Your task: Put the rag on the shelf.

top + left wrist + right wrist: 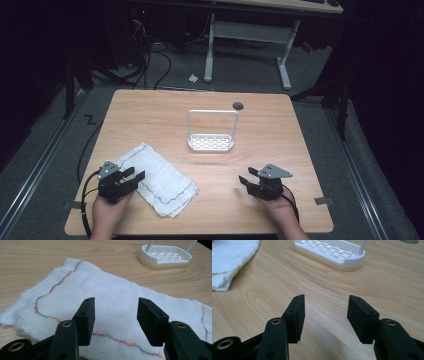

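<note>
A folded white cloth (pixel 159 179) with a wavy multicoloured stitched line lies on the wooden table (pixel 200 135) at the front left. My left gripper (pixel 134 177) hovers over the cloth's left edge, open, and in the left gripper view the cloth (pixel 110 297) spreads under and beyond its empty jaws (pixel 116 315). A white slotted rack (pixel 211 141) with a tall wire hoop stands at the table's middle. My right gripper (pixel 247 178) is open at the front right above bare wood, and its own view (pixel 325 312) looks toward the rack (pixel 332 252) and a corner of the cloth (pixel 229 260).
A dark round hole (pixel 238 105) sits in the tabletop behind the rack. Beyond the table's far edge are a white desk frame (pixel 247 45), cables and a scrap of paper on the floor. Bare wood stretches between the two grippers and on the right side.
</note>
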